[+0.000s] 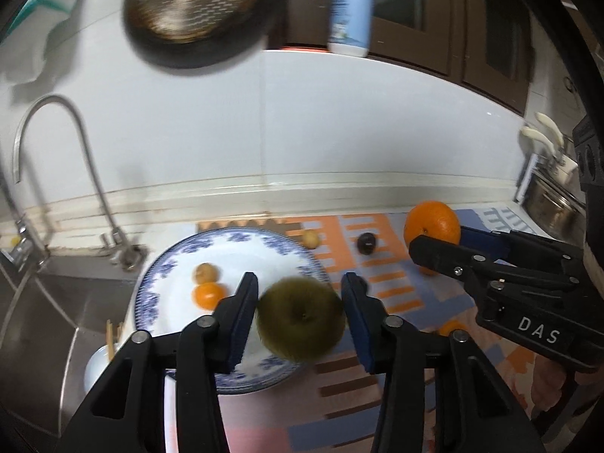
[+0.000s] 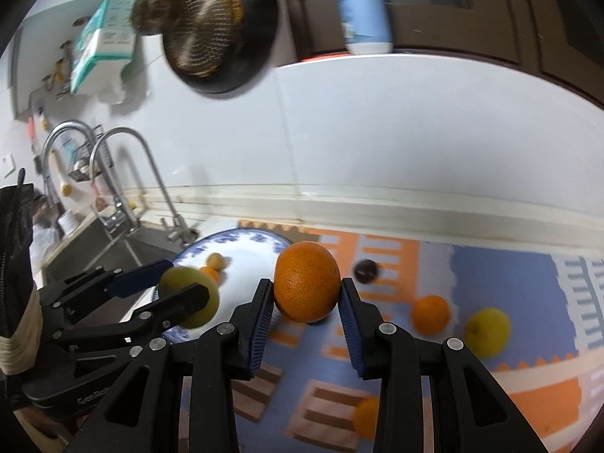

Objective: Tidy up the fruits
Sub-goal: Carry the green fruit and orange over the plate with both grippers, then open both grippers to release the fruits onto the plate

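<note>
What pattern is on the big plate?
White plate with blue flower prints around its rim, clearest in the left wrist view.

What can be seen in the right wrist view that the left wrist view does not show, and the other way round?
Only the right wrist view shows a yellow-green fruit lying on the patterned mat, a green-and-white pack on the wall, and a second faucet.

Only the left wrist view shows a metal pot at the far right and a small yellowish fruit behind the plate.

Both show the left claw shut on a green fruit, the right claw shut on an orange, and a dark fruit.
</note>
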